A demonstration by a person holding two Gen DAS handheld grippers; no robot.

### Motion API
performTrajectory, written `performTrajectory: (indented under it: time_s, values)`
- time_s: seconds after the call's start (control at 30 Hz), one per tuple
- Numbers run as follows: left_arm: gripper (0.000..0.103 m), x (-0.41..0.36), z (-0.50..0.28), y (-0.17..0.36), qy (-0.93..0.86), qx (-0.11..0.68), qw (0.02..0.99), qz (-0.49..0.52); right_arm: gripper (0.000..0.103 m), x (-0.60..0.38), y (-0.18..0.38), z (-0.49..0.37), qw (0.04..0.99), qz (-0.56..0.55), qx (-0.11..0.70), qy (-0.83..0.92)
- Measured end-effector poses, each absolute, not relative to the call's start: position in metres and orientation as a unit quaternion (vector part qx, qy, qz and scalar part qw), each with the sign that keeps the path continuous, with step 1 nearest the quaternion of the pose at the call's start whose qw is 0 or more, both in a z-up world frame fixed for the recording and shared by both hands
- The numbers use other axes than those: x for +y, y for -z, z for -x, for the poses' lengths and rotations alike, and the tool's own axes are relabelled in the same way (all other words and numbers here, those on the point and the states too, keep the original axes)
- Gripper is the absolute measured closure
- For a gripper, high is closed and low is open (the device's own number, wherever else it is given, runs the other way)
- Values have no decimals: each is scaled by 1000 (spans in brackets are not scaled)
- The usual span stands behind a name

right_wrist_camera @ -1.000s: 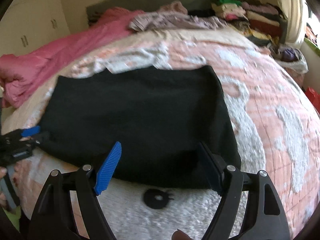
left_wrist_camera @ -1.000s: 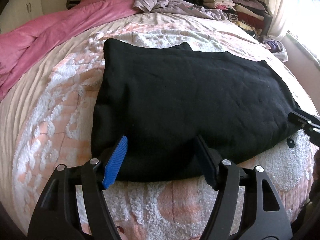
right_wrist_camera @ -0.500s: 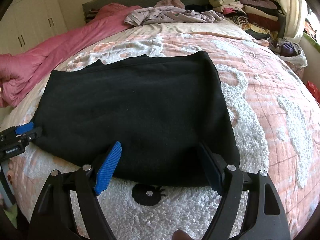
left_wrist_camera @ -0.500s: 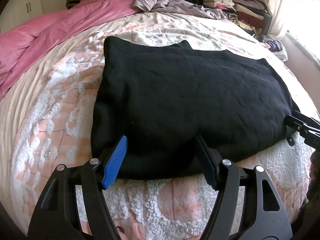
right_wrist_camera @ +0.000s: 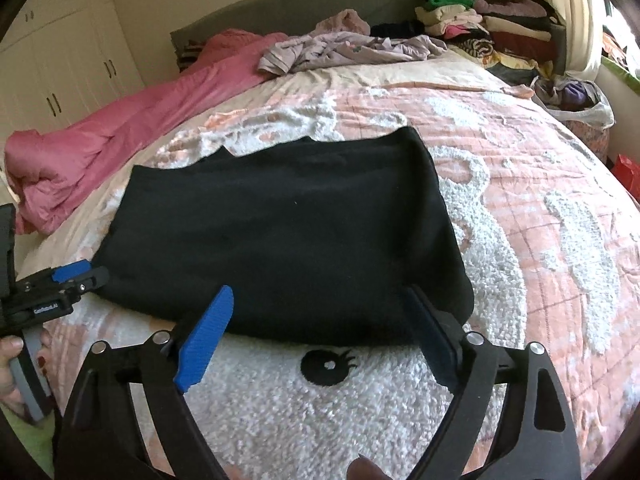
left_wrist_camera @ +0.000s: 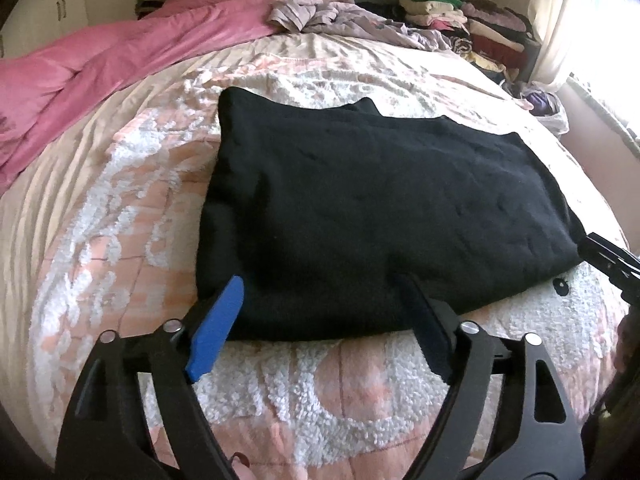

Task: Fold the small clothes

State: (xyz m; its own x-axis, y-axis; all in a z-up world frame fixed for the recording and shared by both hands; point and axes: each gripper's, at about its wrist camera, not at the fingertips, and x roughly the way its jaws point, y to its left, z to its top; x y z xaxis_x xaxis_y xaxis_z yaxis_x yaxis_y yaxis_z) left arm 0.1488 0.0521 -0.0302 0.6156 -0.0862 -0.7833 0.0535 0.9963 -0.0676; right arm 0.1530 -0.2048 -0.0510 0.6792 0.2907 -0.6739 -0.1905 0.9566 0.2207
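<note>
Garment: black folded cloth (left_wrist_camera: pixel 372 208) lying flat on the pink and white bedspread (left_wrist_camera: pixel 120 240), near its front edge.
Left gripper (left_wrist_camera: pixel 320 304): jaws opening, standing wide at the cloth's near hem, gripping nothing.
Right gripper (right_wrist_camera: pixel 320 312): jaws opening wide, hanging just above the near hem, holding nothing.
Background: pink duvet (right_wrist_camera: pixel 120 128) lying along the far side; clothes pile (right_wrist_camera: pixel 492 28) sitting by the window.
</note>
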Motion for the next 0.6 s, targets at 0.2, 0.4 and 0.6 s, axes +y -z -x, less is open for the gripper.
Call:
performTrajectory:
  time_s: [0.2,0.4,0.6]
  values:
    - [15,63,-140,17,21,423,906,23,9,-201,31,-141,922,-62,358,-136]
    - [10,81,-135,5,-5,413,910,25,5,-203,7,-137,932,-72,331,-130]
    - [10,100,-129,-5,-27,399,916,35,5,-198,-13,-140,938,-66,316,-129]
